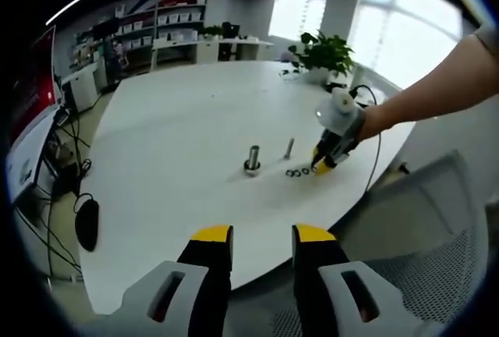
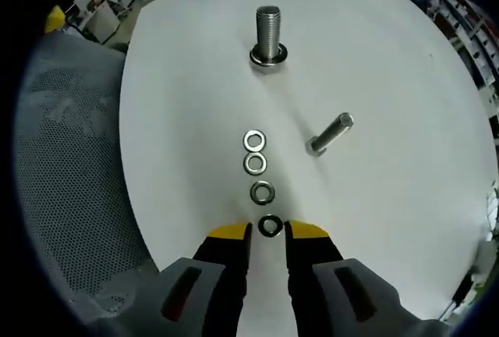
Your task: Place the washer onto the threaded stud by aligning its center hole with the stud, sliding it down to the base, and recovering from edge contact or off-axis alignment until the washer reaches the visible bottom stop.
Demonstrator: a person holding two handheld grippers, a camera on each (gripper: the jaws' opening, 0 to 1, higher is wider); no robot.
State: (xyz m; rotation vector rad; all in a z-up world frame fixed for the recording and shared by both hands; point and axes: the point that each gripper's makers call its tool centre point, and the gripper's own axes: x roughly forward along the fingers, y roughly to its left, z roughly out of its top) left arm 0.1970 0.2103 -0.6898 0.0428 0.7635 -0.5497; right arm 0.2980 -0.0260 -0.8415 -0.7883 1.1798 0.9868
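The right gripper's (image 2: 269,232) jaws bracket the nearest washer (image 2: 270,225) of four lined toward the upright threaded stud (image 2: 268,34).

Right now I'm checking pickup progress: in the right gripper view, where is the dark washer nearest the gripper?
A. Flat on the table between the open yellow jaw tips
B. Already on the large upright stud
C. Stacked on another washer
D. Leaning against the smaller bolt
A: the dark washer lies flat on the white table between the tips of the right gripper, whose jaws stand apart; the upright stud is far beyond it.
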